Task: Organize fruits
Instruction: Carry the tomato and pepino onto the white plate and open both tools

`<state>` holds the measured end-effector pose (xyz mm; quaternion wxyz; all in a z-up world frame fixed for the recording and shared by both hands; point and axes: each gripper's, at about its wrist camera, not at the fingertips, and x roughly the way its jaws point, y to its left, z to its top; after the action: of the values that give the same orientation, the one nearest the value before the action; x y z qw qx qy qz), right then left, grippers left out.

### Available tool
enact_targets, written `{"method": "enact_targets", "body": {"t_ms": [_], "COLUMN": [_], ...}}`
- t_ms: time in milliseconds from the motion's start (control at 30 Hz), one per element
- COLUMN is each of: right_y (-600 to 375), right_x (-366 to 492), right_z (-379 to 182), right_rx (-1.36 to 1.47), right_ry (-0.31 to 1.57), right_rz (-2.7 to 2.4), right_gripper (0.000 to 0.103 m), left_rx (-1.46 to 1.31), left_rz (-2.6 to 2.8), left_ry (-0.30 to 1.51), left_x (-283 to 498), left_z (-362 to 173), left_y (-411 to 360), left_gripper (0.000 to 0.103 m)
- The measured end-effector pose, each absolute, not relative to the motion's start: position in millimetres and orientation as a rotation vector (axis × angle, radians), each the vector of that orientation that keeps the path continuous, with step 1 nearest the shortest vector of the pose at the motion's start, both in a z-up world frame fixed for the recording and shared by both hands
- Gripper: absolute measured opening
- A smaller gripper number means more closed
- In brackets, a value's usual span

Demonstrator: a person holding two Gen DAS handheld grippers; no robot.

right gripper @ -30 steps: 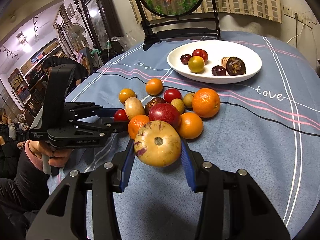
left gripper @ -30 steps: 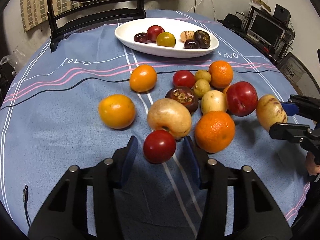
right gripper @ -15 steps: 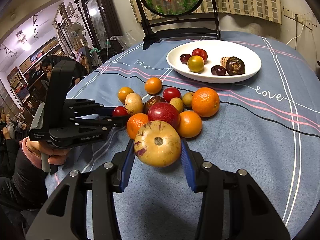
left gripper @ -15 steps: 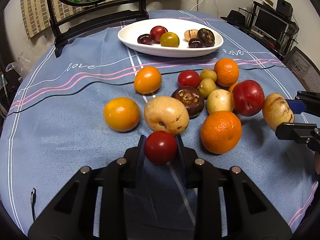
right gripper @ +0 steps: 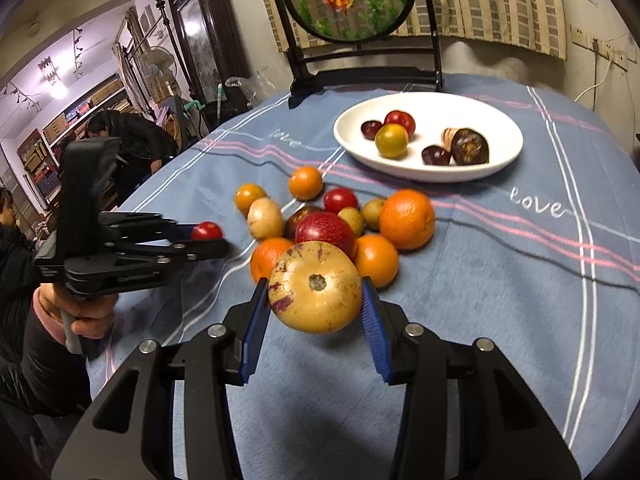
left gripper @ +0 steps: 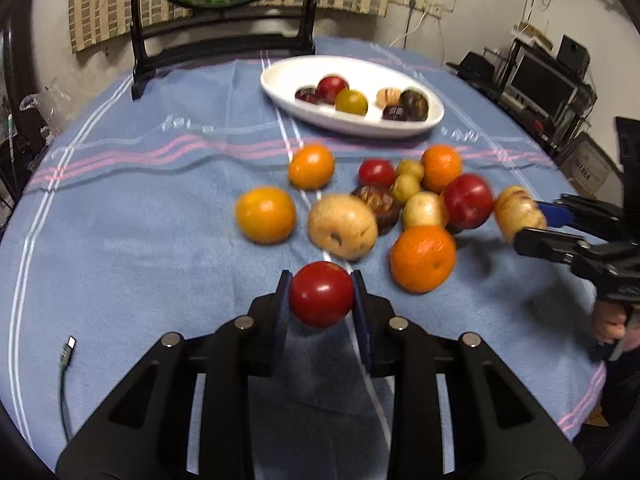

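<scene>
My left gripper (left gripper: pixel 321 300) is shut on a small red tomato (left gripper: pixel 321 294) and holds it just above the blue cloth; from the right wrist view it shows at the left as the same tomato (right gripper: pixel 207 231) between black fingers. My right gripper (right gripper: pixel 315 312) is shut on a yellow melon with purple streaks (right gripper: pixel 315 298), seen in the left wrist view as the melon (left gripper: pixel 518 214) at the right. Several loose oranges, red apples and small yellow fruits lie in a cluster (left gripper: pixel 376 204) on the cloth. A white oval plate (left gripper: pixel 280 78) beyond holds several fruits.
A dark wooden stand with a round painted screen (right gripper: pixel 344 0) rises at the table's far edge. A cable end (left gripper: pixel 68 350) lies on the cloth at the near left. People sit in the room at the left (right gripper: pixel 120 136). Shelves with electronics (left gripper: pixel 548 80) stand at the right.
My left gripper closed around the red tomato and lifted it off the cloth. The right gripper has kept still with the melon in it.
</scene>
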<state>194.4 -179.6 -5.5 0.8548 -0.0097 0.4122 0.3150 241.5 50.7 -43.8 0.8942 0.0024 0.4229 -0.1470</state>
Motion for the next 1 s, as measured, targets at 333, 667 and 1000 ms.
{"method": "enact_targets", "body": {"t_ms": [333, 667, 1000], "right_y": [-185.1, -170.4, -158.5], "right_x": [281.8, 360.0, 365.7], "right_z": [25.6, -23.5, -24.9], "right_rx": [0.048, 0.012, -0.099], "right_ry": [0.745, 0.879, 0.842], "right_rz": [0.480, 0.409, 0.424], "right_gripper": [0.045, 0.045, 0.047], "left_rx": [-0.020, 0.033, 0.085], "left_rz": [-0.355, -0.237, -0.151], "left_ry": [0.776, 0.900, 0.869], "left_x": [317.6, 446.8, 463.6], "left_z": [16.0, -24.5, -39.6], "left_y": [24.1, -14.1, -15.9], "left_gripper": [0.029, 0.029, 0.078]}}
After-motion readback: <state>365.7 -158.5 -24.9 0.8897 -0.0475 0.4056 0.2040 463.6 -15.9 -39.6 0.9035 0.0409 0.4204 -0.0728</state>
